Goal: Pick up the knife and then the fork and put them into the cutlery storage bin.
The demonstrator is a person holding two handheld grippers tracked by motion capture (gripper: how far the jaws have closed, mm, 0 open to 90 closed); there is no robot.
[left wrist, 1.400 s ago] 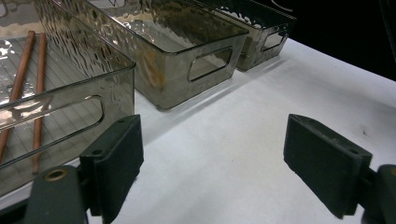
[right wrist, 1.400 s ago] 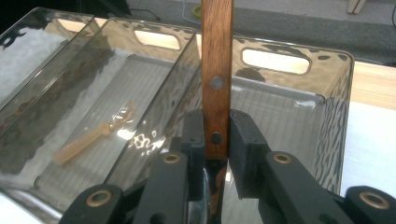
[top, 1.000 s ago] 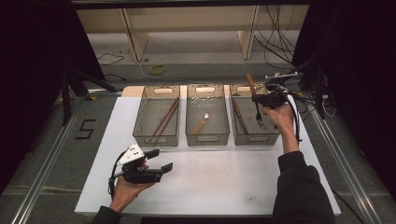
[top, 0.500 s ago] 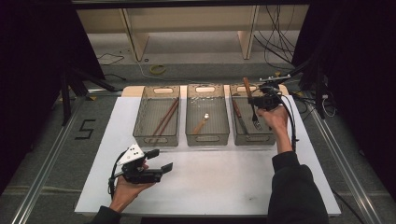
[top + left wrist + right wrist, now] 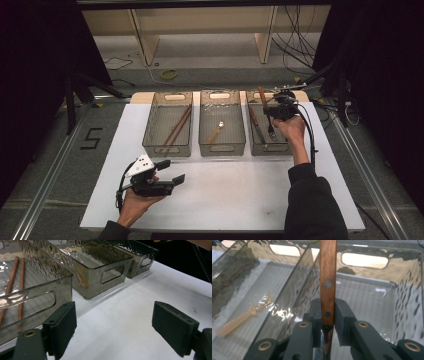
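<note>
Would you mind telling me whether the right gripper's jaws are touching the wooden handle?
Touching. In the right gripper view, the right gripper has both black pads pressed flat against the sides of the wooden handle, with no gap.

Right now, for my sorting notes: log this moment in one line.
right tongs: shut on wooden-handled utensil | over right bin | left tongs: open, nothing held

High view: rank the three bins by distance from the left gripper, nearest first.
From the left gripper:
1. Left bin, holding the two wooden sticks, just beyond it.
2. Middle bin, holding the spoon, farther right.
3. Right bin, far right, where the right gripper holds a wooden-handled utensil.
</note>
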